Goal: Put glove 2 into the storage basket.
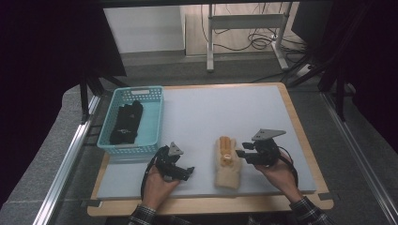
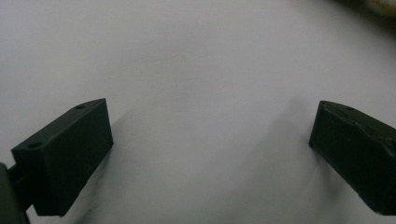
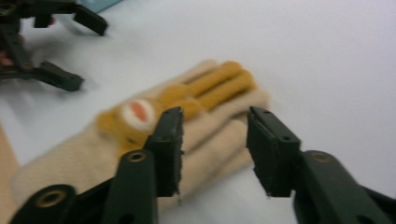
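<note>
1. The glove (image 1: 226,161) is cream knit with mustard-yellow fingers and an orange-and-white patch on its back; it lies flat on the tabletop (image 1: 211,117), low and right of centre in the high view, fingers toward the top of the frame.
2. The right tongs (image 1: 242,153) sit at the glove's right edge, pointing left. In the right gripper view (image 3: 214,149) their jaws stand partly open, with glove fabric behind the gap; no pad presses on it.
3. The left tongs (image 1: 177,174) rest low, left of the glove and apart from it, held in the left hand (image 1: 157,187). In the left gripper view (image 2: 210,158) they stand wide over bare tabletop.
4. A basket (image 1: 155,123) at centre left holds a dark cloth item (image 1: 126,123), too dim to identify.
5. The right gripper view is blurred, so whether the left jaw touches the glove is unclear. Both sleeves are cut off at the bottom edge.
</note>
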`<state>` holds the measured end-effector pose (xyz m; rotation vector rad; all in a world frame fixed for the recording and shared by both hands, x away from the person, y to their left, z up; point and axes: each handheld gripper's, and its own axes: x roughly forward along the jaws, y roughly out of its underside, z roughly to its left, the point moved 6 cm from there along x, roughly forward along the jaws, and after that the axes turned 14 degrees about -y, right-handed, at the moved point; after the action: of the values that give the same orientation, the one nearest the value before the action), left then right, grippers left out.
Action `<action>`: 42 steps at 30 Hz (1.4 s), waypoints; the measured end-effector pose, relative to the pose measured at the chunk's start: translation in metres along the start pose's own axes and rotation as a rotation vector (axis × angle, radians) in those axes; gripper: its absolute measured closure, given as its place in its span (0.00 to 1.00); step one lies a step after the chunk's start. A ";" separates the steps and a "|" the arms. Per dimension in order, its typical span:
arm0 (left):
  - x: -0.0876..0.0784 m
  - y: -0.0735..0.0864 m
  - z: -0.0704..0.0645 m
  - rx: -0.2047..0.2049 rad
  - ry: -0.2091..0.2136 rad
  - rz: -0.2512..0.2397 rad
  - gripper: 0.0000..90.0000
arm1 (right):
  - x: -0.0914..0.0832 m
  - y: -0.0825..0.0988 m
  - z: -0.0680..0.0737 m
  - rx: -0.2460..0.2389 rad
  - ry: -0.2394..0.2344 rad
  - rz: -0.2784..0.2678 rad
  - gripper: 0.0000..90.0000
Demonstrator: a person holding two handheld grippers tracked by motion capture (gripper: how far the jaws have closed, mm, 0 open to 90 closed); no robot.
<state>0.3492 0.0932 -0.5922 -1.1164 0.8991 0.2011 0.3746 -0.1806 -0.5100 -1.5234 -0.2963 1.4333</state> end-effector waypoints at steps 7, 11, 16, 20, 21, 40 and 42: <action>0.000 0.000 0.000 0.002 0.001 0.002 0.00 | -0.003 0.018 -0.006 0.008 -0.020 0.017 0.82; 0.000 0.000 0.000 0.000 0.002 0.001 0.00 | 0.001 0.033 -0.005 0.014 -0.040 0.035 0.90; -0.001 0.000 0.001 -0.004 0.004 0.001 0.00 | 0.005 0.045 -0.005 0.036 -0.063 0.050 0.94; -0.002 0.001 0.002 -0.003 -0.001 0.005 0.01 | 0.007 0.054 0.004 0.021 -0.094 0.061 0.94; -0.003 0.001 0.001 -0.006 -0.004 0.009 0.01 | 0.008 0.057 0.007 0.014 -0.100 0.063 0.93; -0.017 0.022 0.023 -0.033 -0.057 0.018 0.00 | 0.042 0.054 0.037 -0.045 -0.157 0.083 0.90; -0.018 0.024 0.027 -0.035 -0.059 0.017 0.00 | 0.048 0.050 0.039 -0.051 -0.161 0.085 0.90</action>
<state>0.3382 0.1317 -0.5926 -1.1298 0.8552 0.2631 0.3325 -0.1516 -0.5708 -1.4792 -0.3713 1.6301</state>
